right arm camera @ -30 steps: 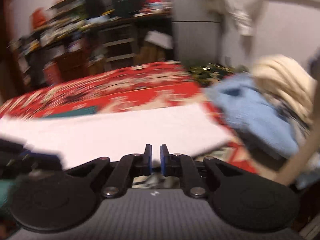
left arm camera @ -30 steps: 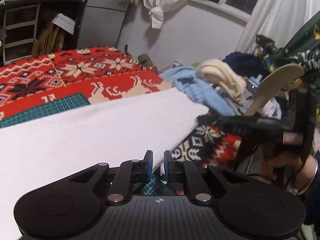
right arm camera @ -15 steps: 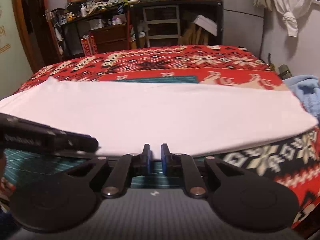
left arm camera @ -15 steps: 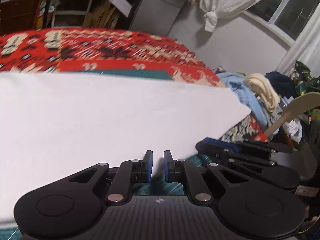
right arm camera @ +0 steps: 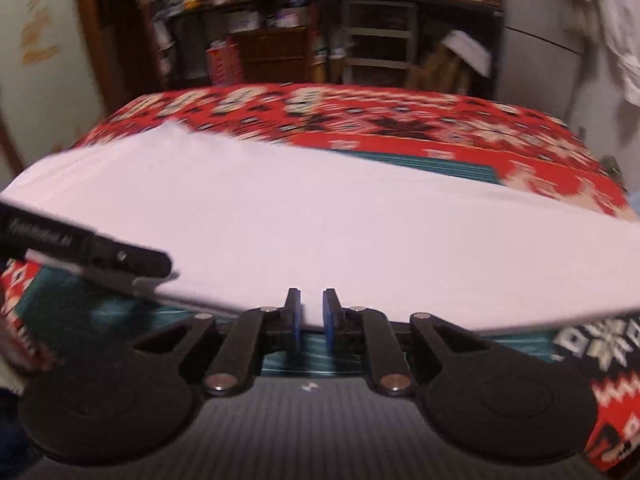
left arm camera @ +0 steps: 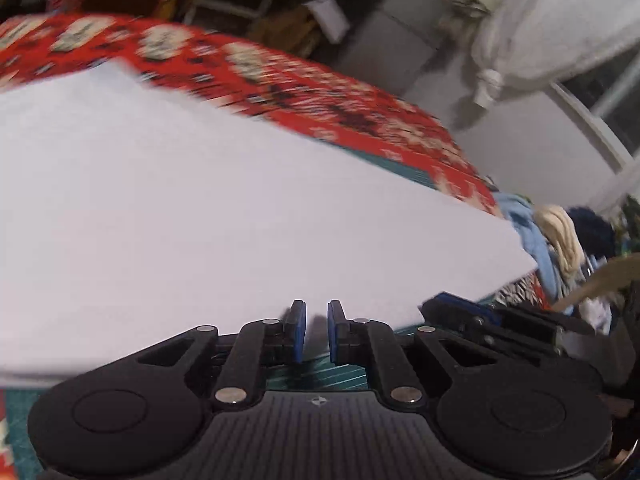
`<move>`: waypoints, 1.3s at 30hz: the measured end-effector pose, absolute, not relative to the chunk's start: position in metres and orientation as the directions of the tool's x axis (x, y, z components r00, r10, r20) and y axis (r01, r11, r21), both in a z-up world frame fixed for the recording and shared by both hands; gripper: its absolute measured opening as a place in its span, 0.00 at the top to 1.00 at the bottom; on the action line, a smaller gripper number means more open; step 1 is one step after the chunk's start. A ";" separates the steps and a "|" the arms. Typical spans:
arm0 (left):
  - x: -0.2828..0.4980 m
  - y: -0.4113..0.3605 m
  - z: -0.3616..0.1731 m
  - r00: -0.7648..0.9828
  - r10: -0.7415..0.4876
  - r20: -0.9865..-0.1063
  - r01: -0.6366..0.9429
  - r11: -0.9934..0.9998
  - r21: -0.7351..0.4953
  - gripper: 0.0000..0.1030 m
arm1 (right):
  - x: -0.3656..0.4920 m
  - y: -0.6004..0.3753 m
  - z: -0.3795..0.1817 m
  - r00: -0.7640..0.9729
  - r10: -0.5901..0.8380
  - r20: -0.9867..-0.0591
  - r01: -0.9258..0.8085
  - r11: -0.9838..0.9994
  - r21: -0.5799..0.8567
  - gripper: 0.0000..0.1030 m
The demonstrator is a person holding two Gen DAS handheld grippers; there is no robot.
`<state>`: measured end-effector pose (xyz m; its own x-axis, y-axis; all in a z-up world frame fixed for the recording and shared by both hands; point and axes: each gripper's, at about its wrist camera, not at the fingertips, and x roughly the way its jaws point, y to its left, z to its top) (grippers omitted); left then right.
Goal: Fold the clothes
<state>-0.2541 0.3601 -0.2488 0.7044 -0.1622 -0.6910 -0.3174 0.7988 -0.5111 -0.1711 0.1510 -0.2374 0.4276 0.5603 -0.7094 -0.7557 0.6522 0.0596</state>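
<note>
Since half a second ago the left wrist view is swinging further round, so the white garment [left arm camera: 224,216] is now tilting across the frame, running from the upper left down to the lower right, and everything is blurring. The garment is lying flat on the red patterned blanket [left arm camera: 280,80], filling the middle of both views, with a strip of green cutting mat [right arm camera: 460,164] peeking out past its far edge. The left gripper [left arm camera: 316,332] is sitting at the near edge of the cloth, blue pads a narrow gap apart; whether it's pinching the fabric or not, I can't tell. Same story with the right gripper [right arm camera: 311,316], low at the bottom centre with its pads nearly together right at the hem. A pile of clothes [left arm camera: 560,236] is sitting at the right edge of the left view.
</note>
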 end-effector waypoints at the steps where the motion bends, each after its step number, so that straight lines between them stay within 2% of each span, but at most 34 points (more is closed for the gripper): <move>1: -0.261 0.368 -0.250 0.704 -0.159 -0.692 -0.335 0.785 -0.522 0.91 | -0.177 0.160 -0.238 0.411 0.566 -0.715 -0.773 0.632 0.057 0.87; 7: -0.300 0.398 -0.252 0.700 -0.145 -0.700 -0.402 0.730 -0.553 0.94 | -0.212 0.213 -0.238 0.323 0.599 -0.732 -0.855 0.516 0.045 0.86; 14: -0.339 0.418 -0.240 0.720 -0.116 -0.685 -0.414 0.720 -0.557 0.93 | -0.241 0.268 -0.229 0.238 0.633 -0.736 -0.921 0.388 0.036 0.87; 19: -0.357 0.446 -0.226 0.742 -0.040 -0.669 -0.444 0.719 -0.535 0.93 | -0.259 0.310 -0.233 0.156 0.636 -0.756 -0.957 0.288 0.044 0.87; 24: -0.383 0.489 -0.234 0.700 0.058 -0.712 -0.533 0.706 -0.467 0.93 | -0.279 0.337 -0.227 0.069 0.658 -0.749 -0.978 0.191 0.078 0.87; 31: -0.435 0.535 -0.245 0.659 0.138 -0.740 -0.622 0.653 -0.432 0.97 | -0.258 0.358 -0.225 0.116 0.639 -0.760 -0.961 0.265 0.077 0.87; 39: -0.459 0.538 -0.228 0.679 0.173 -0.713 -0.625 0.646 -0.438 0.96 | -0.296 0.379 -0.223 0.021 0.648 -0.762 -0.988 0.128 0.082 0.88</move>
